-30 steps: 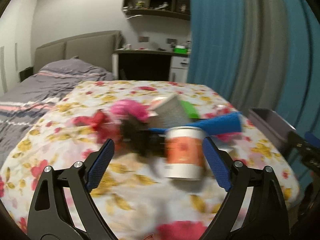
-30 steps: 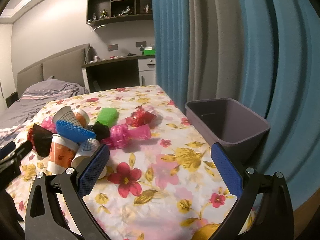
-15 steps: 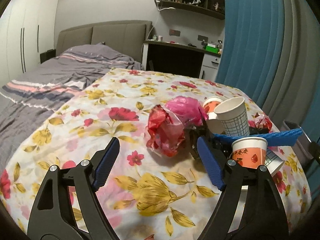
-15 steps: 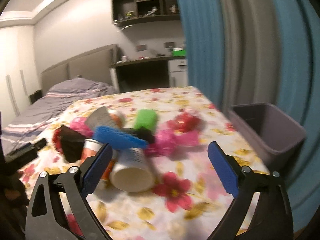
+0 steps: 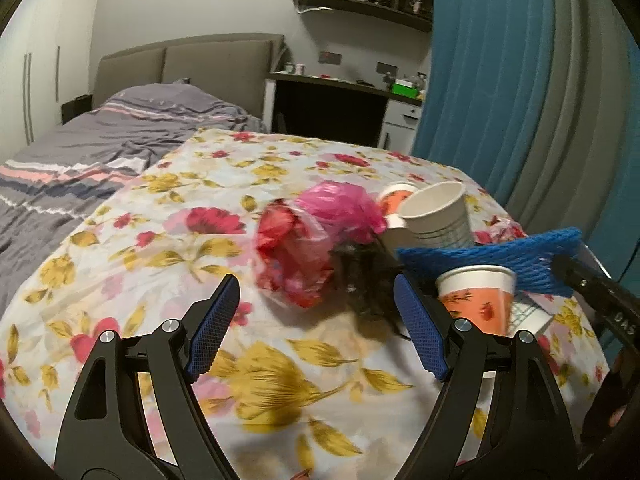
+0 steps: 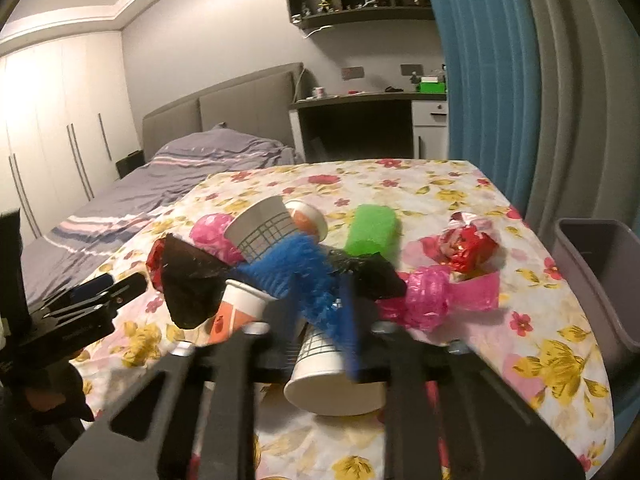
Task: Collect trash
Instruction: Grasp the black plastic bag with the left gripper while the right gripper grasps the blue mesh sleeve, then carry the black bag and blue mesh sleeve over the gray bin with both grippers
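Observation:
A pile of trash lies on the flowered bedspread (image 5: 132, 272). My left gripper (image 5: 316, 284) is closing. A crumpled red bag (image 5: 292, 256) and a black wrapper (image 5: 364, 276) lie just ahead of its blue pads (image 5: 212, 328), untouched. Behind them are a pink bag (image 5: 340, 208), a grid-printed white cup (image 5: 436, 212) and an orange-print cup (image 5: 476, 300). My right gripper (image 6: 328, 312) is shut on the blue foam net (image 6: 292, 264), which is draped over the cups. Its tip (image 5: 560, 266) shows pinching the net's right end (image 5: 492, 260).
A grey bin (image 6: 600, 280) stands at the bed's right edge by the blue curtain. A green foam sleeve (image 6: 370, 232), a red foil wrapper (image 6: 468, 248), a pink wrapper (image 6: 436, 296) and a tipped white cup (image 6: 332, 376) lie nearby. The headboard and a desk stand behind.
My right gripper swung left from the bin side to the pile and went from wide open to shut on the blue net. My left gripper shifted from the orange cup to the red bag, narrowing slightly.

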